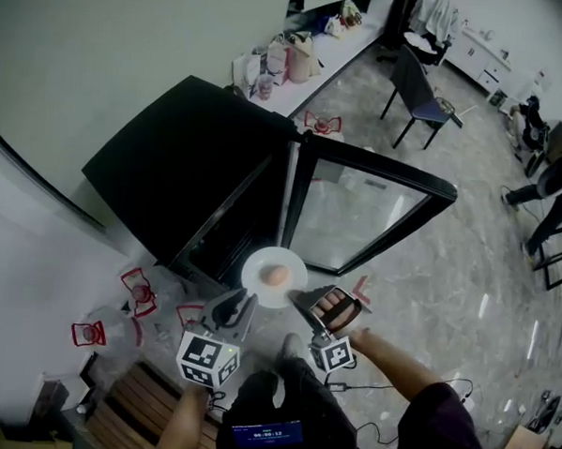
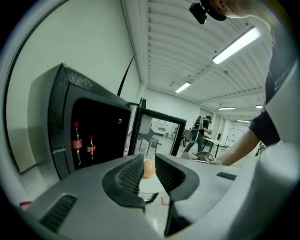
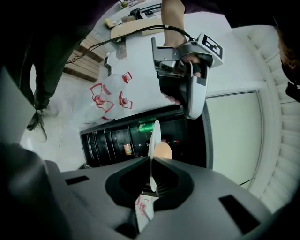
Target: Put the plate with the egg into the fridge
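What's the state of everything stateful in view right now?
fridge door: open.
plate: held roughly level by its rim, outside the fridge.
egg: whole, lying on the plate.
right gripper: shut on the plate's rim.
left gripper: open, jaws apart.
two bottles: upright inside the fridge.

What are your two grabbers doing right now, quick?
Left gripper: open, holding nothing.
Right gripper: closed on the rim of the plate with the egg on it.
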Tool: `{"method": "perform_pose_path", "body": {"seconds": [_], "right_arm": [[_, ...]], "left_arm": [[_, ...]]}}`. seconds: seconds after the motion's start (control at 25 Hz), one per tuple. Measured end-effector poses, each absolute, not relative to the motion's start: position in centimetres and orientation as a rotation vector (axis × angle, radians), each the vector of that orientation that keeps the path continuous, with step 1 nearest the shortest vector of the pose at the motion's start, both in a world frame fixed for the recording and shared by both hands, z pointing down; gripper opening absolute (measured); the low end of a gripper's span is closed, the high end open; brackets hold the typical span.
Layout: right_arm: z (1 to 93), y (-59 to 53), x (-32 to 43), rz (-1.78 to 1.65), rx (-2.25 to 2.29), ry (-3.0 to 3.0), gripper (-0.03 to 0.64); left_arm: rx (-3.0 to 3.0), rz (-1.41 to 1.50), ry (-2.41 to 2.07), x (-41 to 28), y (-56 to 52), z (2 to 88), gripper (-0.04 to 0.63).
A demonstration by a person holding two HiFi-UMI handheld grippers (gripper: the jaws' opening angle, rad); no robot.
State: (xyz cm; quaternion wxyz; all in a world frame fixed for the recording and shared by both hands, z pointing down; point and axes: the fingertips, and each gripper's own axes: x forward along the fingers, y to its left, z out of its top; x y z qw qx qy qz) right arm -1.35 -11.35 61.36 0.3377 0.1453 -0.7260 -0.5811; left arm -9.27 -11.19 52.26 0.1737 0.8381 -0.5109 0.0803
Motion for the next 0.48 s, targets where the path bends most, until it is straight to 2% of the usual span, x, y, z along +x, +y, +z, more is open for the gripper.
{"method": "perform_pose_path", "body": {"seconds": [0.48], "right_arm": [[79.4,-19.2,-4.6,-1.645,0.199,-1.843,0.020]], "left_arm": [[2.262,0.148,-1.547,-9.2,-15.7,66.9,0.080]]}}
